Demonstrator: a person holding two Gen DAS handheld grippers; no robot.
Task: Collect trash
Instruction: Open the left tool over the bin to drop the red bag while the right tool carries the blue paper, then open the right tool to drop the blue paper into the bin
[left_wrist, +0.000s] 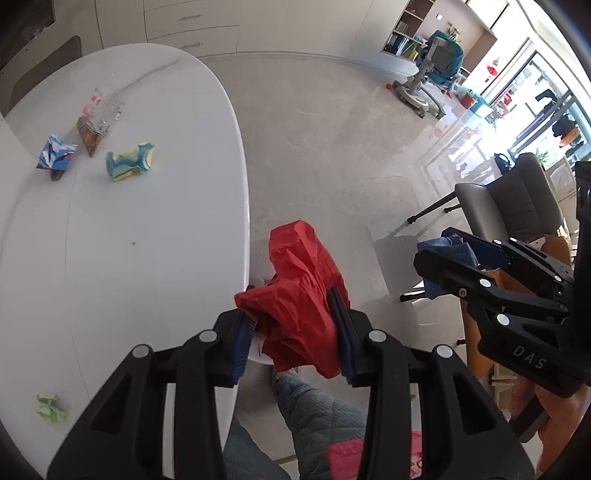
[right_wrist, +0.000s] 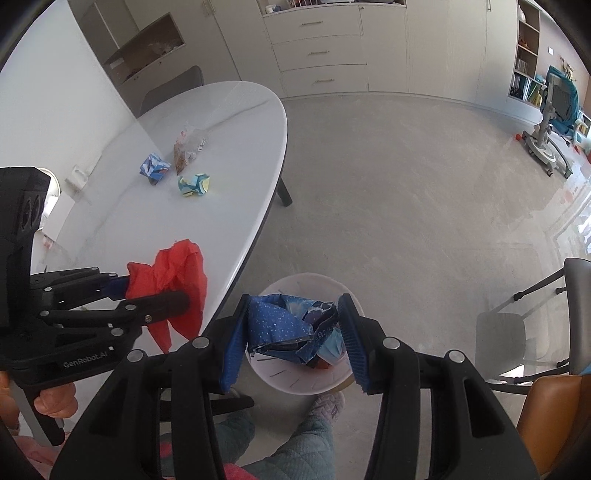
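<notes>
White oval bench (right_wrist: 229, 155) fills the left of both views, and a grey tiled floor (right_wrist: 406, 192) spreads beside it. Below the bench edge stands a round white trash bin (right_wrist: 295, 380), seen from above in the right wrist view, with some paper scraps already in it. The left gripper (left_wrist: 293, 332) is clamped on a crumpled red paper (left_wrist: 295, 291), which is pinched between its blue pads (left_wrist: 242, 343) and hangs just off the bench edge; the right wrist view shows the same red wad beside the bench rim, near the bin but not over it. The right gripper (right_wrist: 295, 332) is closed on a crumpled dark blue starry paper (right_wrist: 280, 328), held directly above the bin opening. Further back on the bench lie three more pieces close together: a clear plastic wrapper with a brown end (left_wrist: 96, 122), a folded blue-and-white paper (left_wrist: 55, 155) and a crumpled teal-and-yellow paper (left_wrist: 129, 160). A small crumpled green paper (left_wrist: 51, 408) rests alone on the near part of the bench, well apart from the others. A grey chair (left_wrist: 513, 199) stands on the floor to the right.
</notes>
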